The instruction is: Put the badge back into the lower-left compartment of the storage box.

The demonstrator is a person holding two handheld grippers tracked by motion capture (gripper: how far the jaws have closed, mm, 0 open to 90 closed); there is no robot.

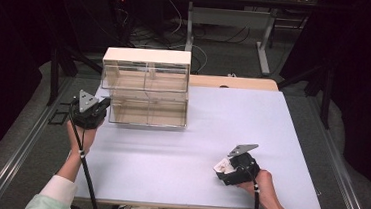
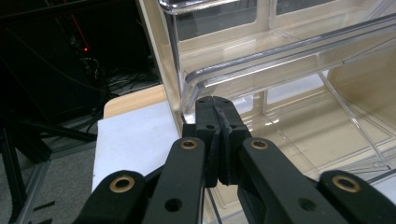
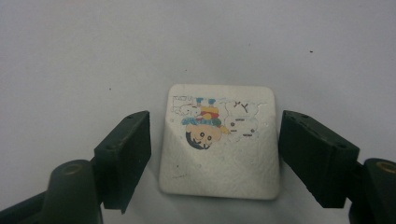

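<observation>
The lower drawer (image 1: 147,112) of the clear drawer cabinet (image 1: 145,84), at the table's (image 1: 179,154) far left corner, already stands pulled out, and the left gripper (image 2: 215,108) rests at its front rim with jaws pressed together on nothing I can make out. The right gripper (image 3: 212,154), near the table's front edge, straddles a small white packet (image 3: 219,142) (cartoon print on top) lying flat, its jaws either side and not yet touching. Gripping, carrying and dropping it into the drawer are likely all left.

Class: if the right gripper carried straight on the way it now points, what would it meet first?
Probably the white packet with a cartoon print, lying flat on the table between the right gripper's jaws, which do not press on it; depth is hard to judge.
</observation>
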